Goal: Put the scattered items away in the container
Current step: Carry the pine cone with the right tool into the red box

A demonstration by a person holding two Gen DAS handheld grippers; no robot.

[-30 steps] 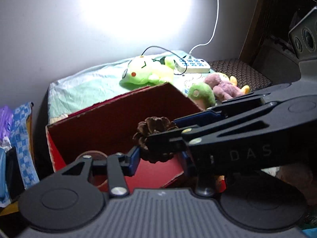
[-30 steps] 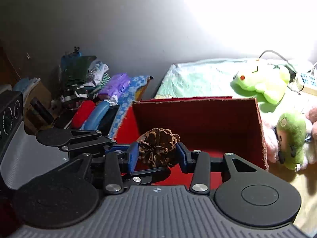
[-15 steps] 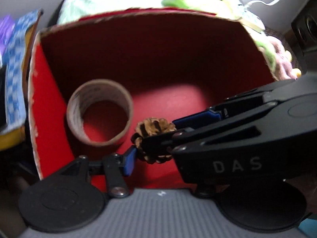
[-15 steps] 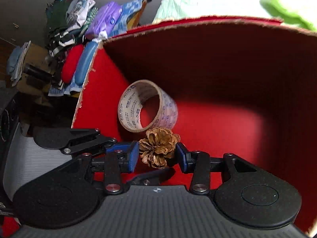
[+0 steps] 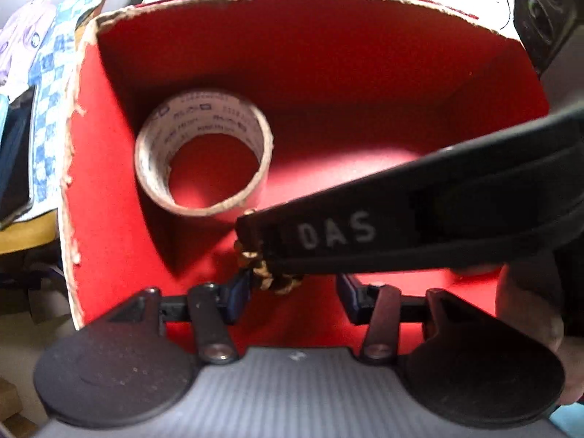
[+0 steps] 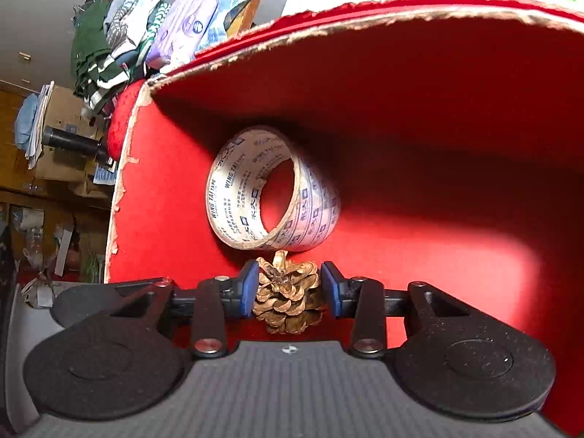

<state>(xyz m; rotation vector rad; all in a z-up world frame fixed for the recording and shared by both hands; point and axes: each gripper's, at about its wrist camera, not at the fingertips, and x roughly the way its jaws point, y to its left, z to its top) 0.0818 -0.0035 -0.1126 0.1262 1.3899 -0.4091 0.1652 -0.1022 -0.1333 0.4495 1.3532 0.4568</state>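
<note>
In the right wrist view, at the lower centre of the frame, the right tool (image 6: 289, 288) is seen clamped on a pine cone (image 6: 288, 297), with both blue pads pressed against its scales. A second ago the cone was held above the rim of the red box (image 6: 157, 197); it has since been lowered inside, close to the box floor. In the left wrist view the left tool (image 5: 294, 294) is seen with its jaws opening; its left pad lies just beside the cone (image 5: 268, 273), the right pad stands apart from it, so the cone is no longer gripped from this side. Across that frame the dark arm of the right tool (image 5: 419, 219) is laid. Just beyond the cone, a roll of tape (image 6: 272, 189) is already lying in the box. Release by the right tool is judged to be what remains for this item.
</note>
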